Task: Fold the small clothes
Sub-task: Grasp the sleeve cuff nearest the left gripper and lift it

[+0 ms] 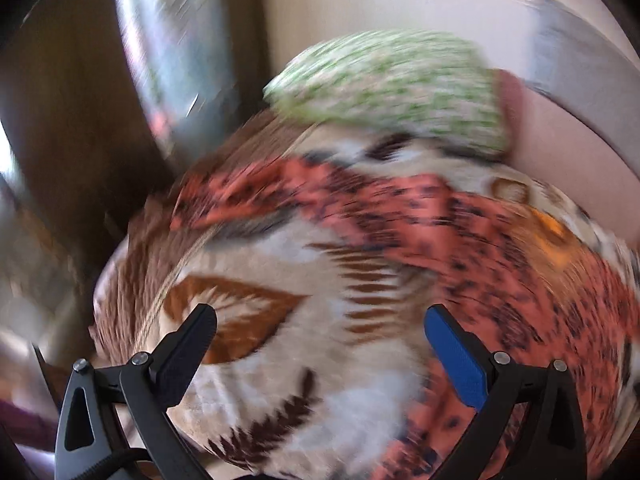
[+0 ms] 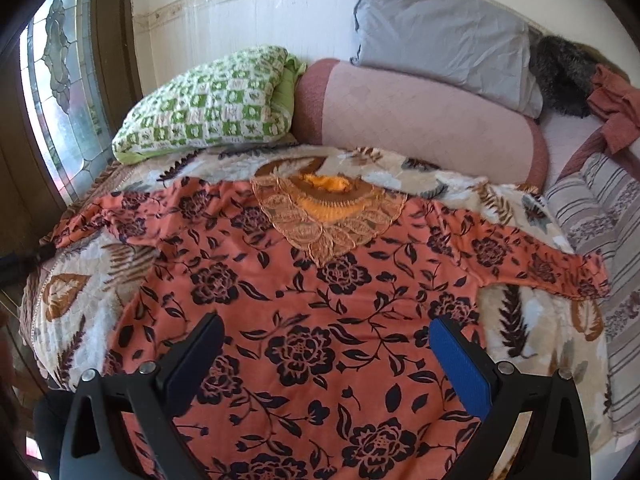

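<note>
An orange top with black flowers (image 2: 312, 312) lies spread flat on the bed, lace collar (image 2: 328, 220) at the far side, both sleeves stretched out sideways. My right gripper (image 2: 326, 356) is open and empty, just above the lower middle of the top. The left wrist view is blurred by motion. In it my left gripper (image 1: 320, 344) is open and empty over the leaf-print blanket (image 1: 260, 360), beside the top's left sleeve (image 1: 280, 196).
A leaf-print blanket (image 2: 516, 332) covers the bed. A green-and-white pillow (image 2: 208, 104), a pink bolster (image 2: 420, 120) and a grey pillow (image 2: 440, 28) lie against the far wall. A striped cushion (image 2: 600, 216) is at the right. A stained-glass window (image 2: 56, 92) is at the left.
</note>
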Demonstrator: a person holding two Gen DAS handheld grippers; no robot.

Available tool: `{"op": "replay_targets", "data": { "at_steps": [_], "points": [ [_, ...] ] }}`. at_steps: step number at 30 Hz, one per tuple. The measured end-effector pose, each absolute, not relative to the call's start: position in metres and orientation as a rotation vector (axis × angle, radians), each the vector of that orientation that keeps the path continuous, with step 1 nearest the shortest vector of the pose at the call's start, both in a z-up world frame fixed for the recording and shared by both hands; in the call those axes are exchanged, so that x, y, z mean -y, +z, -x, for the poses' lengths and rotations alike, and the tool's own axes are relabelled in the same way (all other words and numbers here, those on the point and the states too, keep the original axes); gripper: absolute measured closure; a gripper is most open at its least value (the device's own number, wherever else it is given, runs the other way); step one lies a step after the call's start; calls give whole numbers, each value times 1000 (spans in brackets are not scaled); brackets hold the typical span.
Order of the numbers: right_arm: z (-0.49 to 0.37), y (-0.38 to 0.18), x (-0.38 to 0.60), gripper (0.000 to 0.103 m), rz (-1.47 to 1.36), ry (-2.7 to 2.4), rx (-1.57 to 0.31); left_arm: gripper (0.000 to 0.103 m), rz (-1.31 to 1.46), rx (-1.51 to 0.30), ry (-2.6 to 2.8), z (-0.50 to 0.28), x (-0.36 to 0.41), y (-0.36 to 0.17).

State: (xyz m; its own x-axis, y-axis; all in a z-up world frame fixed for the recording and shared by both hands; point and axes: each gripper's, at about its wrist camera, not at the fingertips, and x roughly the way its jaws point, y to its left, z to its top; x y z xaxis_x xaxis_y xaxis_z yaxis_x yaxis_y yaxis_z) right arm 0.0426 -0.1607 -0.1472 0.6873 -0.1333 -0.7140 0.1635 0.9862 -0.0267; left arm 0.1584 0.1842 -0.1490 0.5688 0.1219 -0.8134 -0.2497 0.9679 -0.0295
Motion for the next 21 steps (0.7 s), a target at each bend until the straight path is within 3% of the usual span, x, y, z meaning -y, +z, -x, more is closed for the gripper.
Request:
{"op": "replay_targets", "data": {
  "at_steps": [7,12,18,21],
  "points": [
    [-64,-190,211,0,-125,-218,-888,1,534,-983,440,-212,-326,-199],
    [-74,-202,249,0,-62,-300,-870,5,774,-948,482,-230,-378,-229],
    [-93,-208,278,0,-19,-318,-823,24,894,-887,459,-257,-391,-250],
    [-98,-214,284,0,16,-302,-777,50,918,-848,455,-267,-394,-252]
  ]
}}
